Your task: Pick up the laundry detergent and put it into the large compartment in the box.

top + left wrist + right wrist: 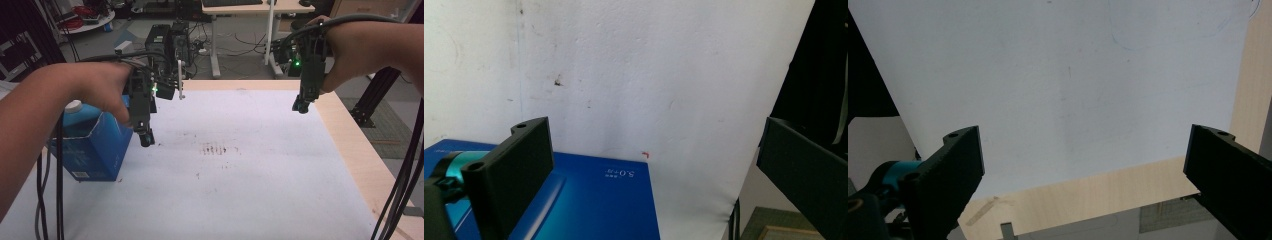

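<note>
From the high view, the left gripper (146, 137) hangs above the white sheet (240, 170) that covers the worktop, near its left edge, tip pointing down. Just to its left stands an open-topped blue carton (95, 150), set at the sheet's left edge, with a white-capped bottle (74, 106) showing inside its far end. The gripper's tip is just beside the carton's near right corner and above the sheet; whether it touches the carton cannot be told from here. The left hand (102, 92) grips the tool from above, forearm coming in from the lower left. The right gripper (301, 105) hangs near the far right corner of the sheet, well apart from the carton, nose down, with the right hand (350, 50) wrapped round it and the forearm entering from the upper right. Bare wood of the worktop (360, 160) runs along the right edge.

In the left gripper view the jaws stand wide apart, nothing between them; the carton's blue face (594, 205) lies below the left jaw, white sheet (649, 75) beyond.

In the right gripper view the jaws are likewise spread and empty, over white sheet (1063, 90) and a band of wooden worktop (1088, 195).
</note>
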